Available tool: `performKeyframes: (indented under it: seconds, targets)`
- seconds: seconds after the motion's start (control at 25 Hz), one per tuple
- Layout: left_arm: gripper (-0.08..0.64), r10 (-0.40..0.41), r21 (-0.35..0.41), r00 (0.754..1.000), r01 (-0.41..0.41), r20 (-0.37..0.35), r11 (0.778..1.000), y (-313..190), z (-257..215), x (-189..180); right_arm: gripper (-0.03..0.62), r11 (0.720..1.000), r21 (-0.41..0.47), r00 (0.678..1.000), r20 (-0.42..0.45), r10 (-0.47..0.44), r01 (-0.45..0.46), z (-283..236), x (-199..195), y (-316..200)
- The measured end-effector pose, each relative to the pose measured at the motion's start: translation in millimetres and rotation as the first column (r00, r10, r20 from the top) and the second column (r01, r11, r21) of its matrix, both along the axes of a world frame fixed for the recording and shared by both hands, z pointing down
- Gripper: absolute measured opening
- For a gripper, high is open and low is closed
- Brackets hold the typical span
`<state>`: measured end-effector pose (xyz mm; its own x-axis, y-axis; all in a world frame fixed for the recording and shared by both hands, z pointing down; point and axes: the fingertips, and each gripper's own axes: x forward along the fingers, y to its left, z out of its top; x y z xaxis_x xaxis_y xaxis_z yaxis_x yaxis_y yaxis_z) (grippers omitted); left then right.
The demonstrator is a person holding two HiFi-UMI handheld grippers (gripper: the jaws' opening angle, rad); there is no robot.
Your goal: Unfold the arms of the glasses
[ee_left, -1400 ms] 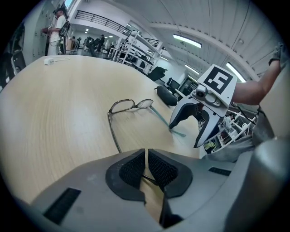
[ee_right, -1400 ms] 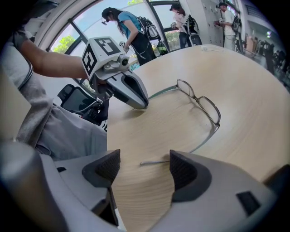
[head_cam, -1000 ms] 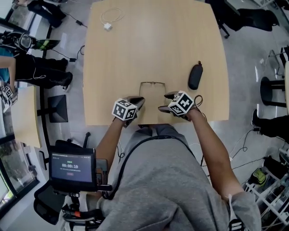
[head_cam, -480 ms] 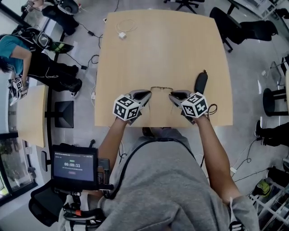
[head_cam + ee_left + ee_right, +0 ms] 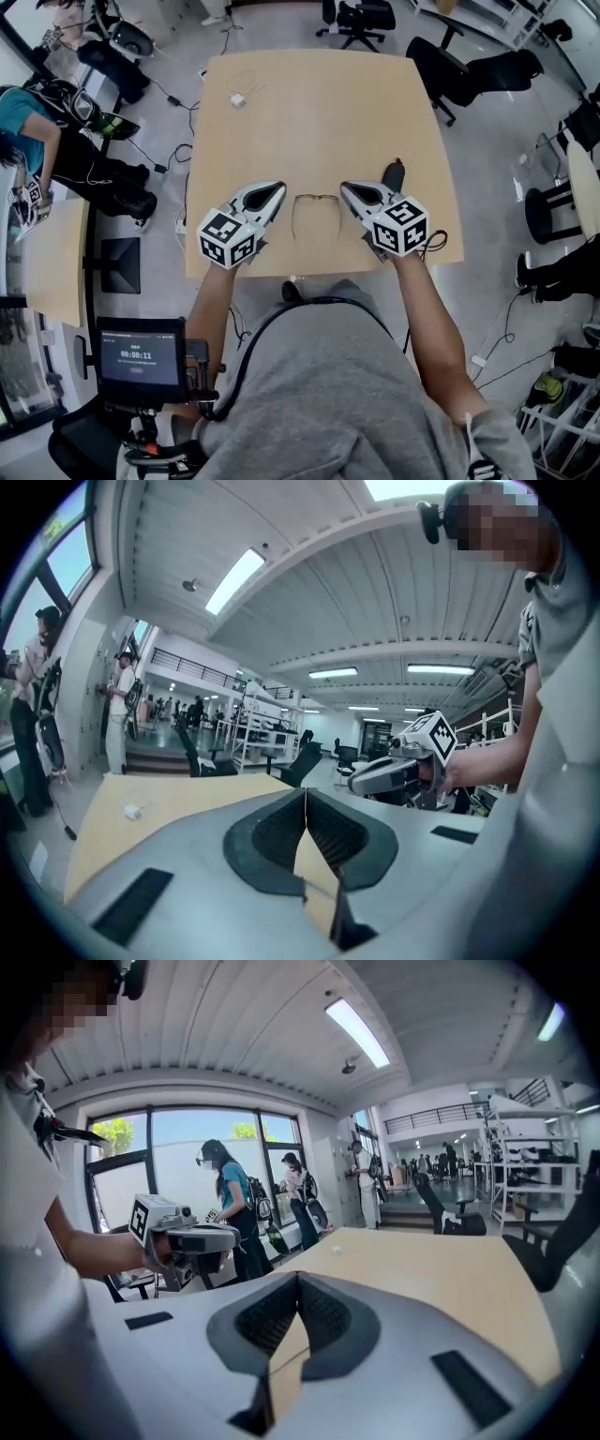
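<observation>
The thin-framed glasses [image 5: 316, 214] lie on the wooden table [image 5: 319, 103] near its front edge, arms spread toward me. Both grippers hover above the table, one on each side of the glasses and apart from them. My left gripper [image 5: 275, 190] is shut, its tips [image 5: 306, 791] meeting with nothing between them. My right gripper [image 5: 348, 190] is also shut and empty, pads together [image 5: 298, 1275]. Each gripper shows in the other's view: the right gripper [image 5: 384, 772] and the left gripper [image 5: 192, 1238].
A black glasses case [image 5: 392, 174] lies just beyond the right gripper, partly hidden by it. A white charger with its cable [image 5: 239, 94] lies at the table's far left. Office chairs [image 5: 361, 17] stand behind the table, and a person [image 5: 28, 131] is at the left.
Both grippers have risen from the table beside the glasses and now hang in the air. The right gripper's jaws have closed. The glasses stay on the table.
</observation>
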<state>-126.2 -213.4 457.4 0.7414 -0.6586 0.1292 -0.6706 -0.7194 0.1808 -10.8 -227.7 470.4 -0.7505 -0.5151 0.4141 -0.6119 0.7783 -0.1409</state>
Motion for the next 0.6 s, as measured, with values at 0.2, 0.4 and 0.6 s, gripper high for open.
performKeyframes:
  seconds: [0.2,0.4,0.6]
  targets:
    - [0.006,-0.067,0.177,0.997,0.073,-0.041,0.981,27.5,-70.4,-0.9,0.006,0.988,0.153,0.999,0.04,-0.014,0.008,-62.0,14.1,16.8]
    - [0.006,-0.142,0.314,0.986,0.161,-0.082,0.936,93.6,-125.5,12.8,0.008,0.962,0.273,0.996,0.086,-0.037,0.012,-112.1,41.4,73.4]
    - [0.005,-0.196,0.372,0.974,0.226,-0.117,0.901,115.9,-158.8,-3.3,0.008,0.947,0.321,0.993,0.114,-0.037,-0.001,-149.4,30.7,91.4]
